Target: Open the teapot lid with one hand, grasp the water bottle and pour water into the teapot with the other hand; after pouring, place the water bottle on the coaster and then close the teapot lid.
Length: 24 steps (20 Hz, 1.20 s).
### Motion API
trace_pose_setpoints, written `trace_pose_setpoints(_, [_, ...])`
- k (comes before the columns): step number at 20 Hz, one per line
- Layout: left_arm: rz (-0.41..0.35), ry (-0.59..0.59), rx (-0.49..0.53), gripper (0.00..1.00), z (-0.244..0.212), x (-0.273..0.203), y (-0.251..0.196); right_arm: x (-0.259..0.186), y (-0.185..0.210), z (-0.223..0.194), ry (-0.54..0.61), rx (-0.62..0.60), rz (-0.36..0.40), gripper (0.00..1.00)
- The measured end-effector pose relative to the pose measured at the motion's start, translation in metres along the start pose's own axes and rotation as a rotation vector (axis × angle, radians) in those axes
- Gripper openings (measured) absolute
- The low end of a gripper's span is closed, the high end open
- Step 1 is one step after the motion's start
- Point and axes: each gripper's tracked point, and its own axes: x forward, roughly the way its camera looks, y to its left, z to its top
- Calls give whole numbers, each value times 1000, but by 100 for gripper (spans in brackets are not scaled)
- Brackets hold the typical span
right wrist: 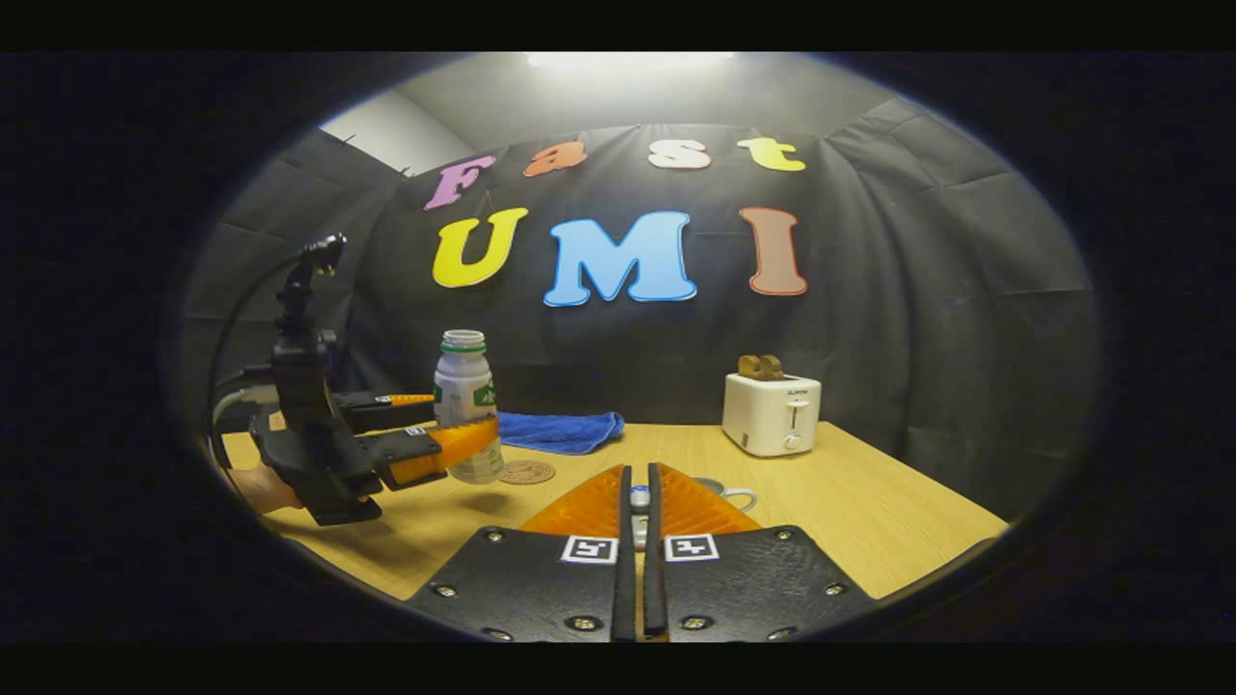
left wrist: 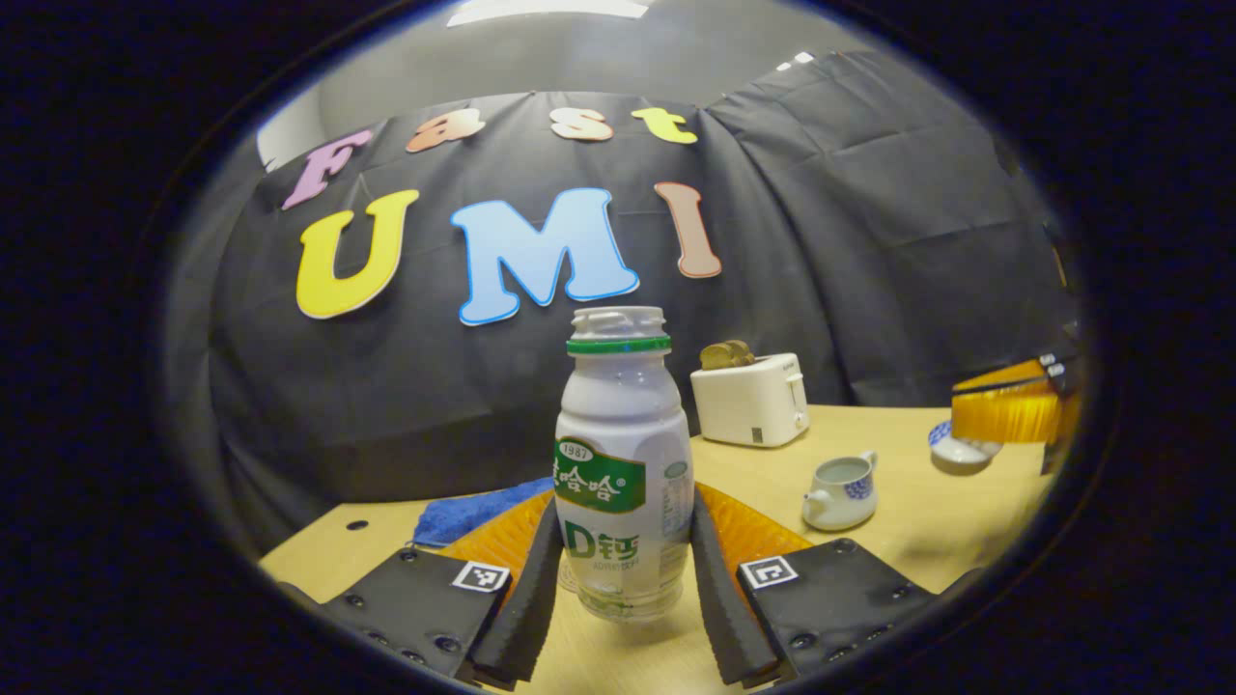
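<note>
1. Holding the water bottle (left wrist: 618, 425) is the left gripper's (left wrist: 626, 579) job right now. Its jaws are partly open, just as wide as the bottle, and both fingers press on the bottle's sides low down.
2. The bottle stands straight up, with no cap on its mouth. In the right gripper view it is on the left side of the table (right wrist: 869, 502), and it looks to be a tiny bit above the wood.
3. The coaster (right wrist: 526, 472) lies flat on the table, just beside the bottle on its right. Nothing sits on it.
4. The right gripper (right wrist: 639, 483) has its jaws almost shut, with only a thin gap. A small thing is pinched in that gap. It looks like the knob of the teapot lid (left wrist: 958, 448), which hangs in the air to the right of the teapot (left wrist: 838, 490).
5. The teapot sits open on the table, near the right gripper and well apart from the bottle. I cannot tell if there is water in it.
6. So the lid is off and the bottle is in hand. This could be just before the pour, or just after it, with the bottle on its way to the coaster. I cannot tell which.
7. Either way, the bottle must stay upright and tight in the jaws while it moves, and the lid must stay clear of the teapot's mouth.
</note>
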Motion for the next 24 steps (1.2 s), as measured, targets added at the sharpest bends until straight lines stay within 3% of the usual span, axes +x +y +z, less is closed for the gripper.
trace_pose_setpoints(2, [-2,-4,-71,72,2,1,12,3,2,-7,15,-2,4,0])
trace_pose_setpoints(3, [-2,0,-93,77,1,1,18,5,1,-9,22,-6,2,0])
trace_pose_setpoints(7, [24,-2,-88,77,-4,14,36,15,-4,-15,40,6,-2,4])
trace_pose_setpoints(8, [28,5,-88,72,-7,21,39,16,-4,-15,41,7,-3,4])
trace_pose_setpoints(9, [20,9,-100,77,-8,27,40,16,-6,-16,39,3,-7,20])
trace_pose_setpoints(10, [17,9,-118,72,-9,30,40,17,-8,-14,34,-5,-13,20])
trace_pose_setpoints(11, [16,11,-130,72,-11,33,40,17,-11,-12,22,-13,-19,4])
trace_pose_setpoints(12, [23,13,-136,77,-12,33,43,22,-15,-8,6,-25,-26,4])
trace_pose_setpoints(13, [26,14,-143,77,-12,32,45,29,-22,-3,-13,-37,-42,0])
trace_pose_setpoints(14, [26,14,-151,72,-11,32,44,40,-29,1,-23,-48,-54,4])
trace_pose_setpoints(15, [26,15,-155,77,-12,30,43,56,-34,-1,-23,-52,-62,0])
trace_pose_setpoints(16, [26,16,-153,77,-9,27,44,72,-39,-4,-17,-49,-65,4])
trace_pose_setpoints(17, [28,15,-148,77,-8,25,44,86,-42,-10,2,-53,-70,20])
trace_pose_setpoints(18, [34,14,-139,77,-5,23,47,98,-46,-17,18,-64,-83,4])
trace_pose_setpoints(19, [36,12,-132,77,-2,23,51,106,-52,-23,34,-71,-98,0])
trace_pose_setpoints(24, [49,14,-124,72,-9,33,66,122,-61,-44,77,-30,-124,4])
